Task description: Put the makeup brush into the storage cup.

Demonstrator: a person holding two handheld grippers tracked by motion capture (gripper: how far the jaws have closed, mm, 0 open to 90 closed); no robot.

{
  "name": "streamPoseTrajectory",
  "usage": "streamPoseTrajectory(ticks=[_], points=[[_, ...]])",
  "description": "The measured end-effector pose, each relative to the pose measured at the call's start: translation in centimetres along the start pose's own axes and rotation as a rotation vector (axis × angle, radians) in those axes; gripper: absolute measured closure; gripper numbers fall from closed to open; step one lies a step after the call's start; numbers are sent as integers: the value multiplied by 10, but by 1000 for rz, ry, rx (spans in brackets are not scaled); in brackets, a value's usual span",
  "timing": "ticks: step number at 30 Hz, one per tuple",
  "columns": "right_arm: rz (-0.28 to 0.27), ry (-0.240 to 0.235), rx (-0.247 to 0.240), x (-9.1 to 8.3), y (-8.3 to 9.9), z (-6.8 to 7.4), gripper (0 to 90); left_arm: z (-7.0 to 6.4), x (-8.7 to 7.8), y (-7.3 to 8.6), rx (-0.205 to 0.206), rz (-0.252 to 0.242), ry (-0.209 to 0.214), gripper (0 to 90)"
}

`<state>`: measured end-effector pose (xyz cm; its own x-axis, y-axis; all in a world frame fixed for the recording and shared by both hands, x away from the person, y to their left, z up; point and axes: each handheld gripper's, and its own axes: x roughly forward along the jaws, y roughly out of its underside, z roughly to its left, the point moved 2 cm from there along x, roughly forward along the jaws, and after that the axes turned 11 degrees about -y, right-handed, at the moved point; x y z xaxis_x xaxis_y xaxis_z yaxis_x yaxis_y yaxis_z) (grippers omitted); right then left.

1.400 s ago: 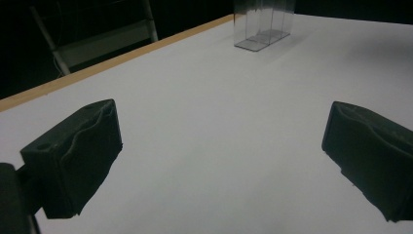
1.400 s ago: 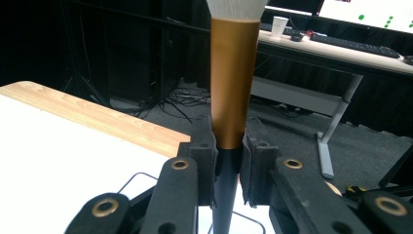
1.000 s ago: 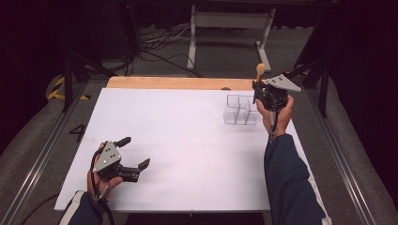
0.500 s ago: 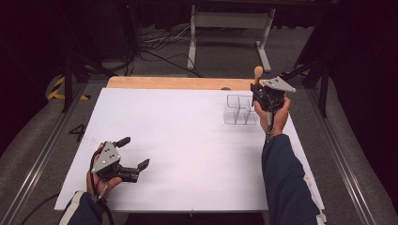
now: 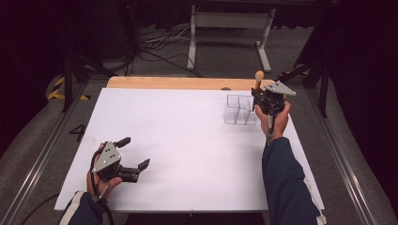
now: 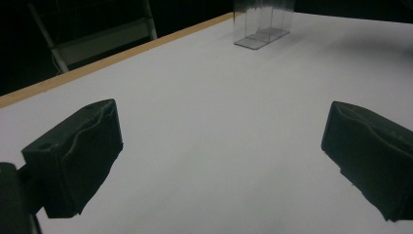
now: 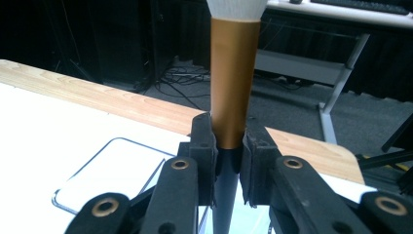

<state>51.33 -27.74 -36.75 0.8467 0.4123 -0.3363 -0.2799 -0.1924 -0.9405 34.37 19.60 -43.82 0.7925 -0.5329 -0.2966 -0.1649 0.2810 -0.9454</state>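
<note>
The right gripper (image 7: pixel 229 161) is clamped on an upright makeup brush (image 7: pixel 233 87), over the clear organizer (image 5: pixel 239 110) at two o'clock. The left gripper (image 5: pixel 133 157) rests at seven o'clock on the table (image 5: pixel 187 140), jaws wide apart

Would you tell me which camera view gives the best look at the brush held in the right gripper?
The right gripper view: the brush stands upright between the shut jaws, its copper ferrule and pale bristles close up. The high view shows it small, rising from the right gripper beside the clear box.
</note>
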Motion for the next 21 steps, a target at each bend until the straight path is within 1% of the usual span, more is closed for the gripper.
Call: streamPoseTrajectory(ticks=[9,16,21], points=[[26,-6,11,3,12,-1,785,0,0,0,0,3,1,21],[27,-3,11,2,12,-1,785,0,0,0,-2,3,3,21],[30,-6,2,3,11,2,784,0,-1,0,-4,0,2,22]])
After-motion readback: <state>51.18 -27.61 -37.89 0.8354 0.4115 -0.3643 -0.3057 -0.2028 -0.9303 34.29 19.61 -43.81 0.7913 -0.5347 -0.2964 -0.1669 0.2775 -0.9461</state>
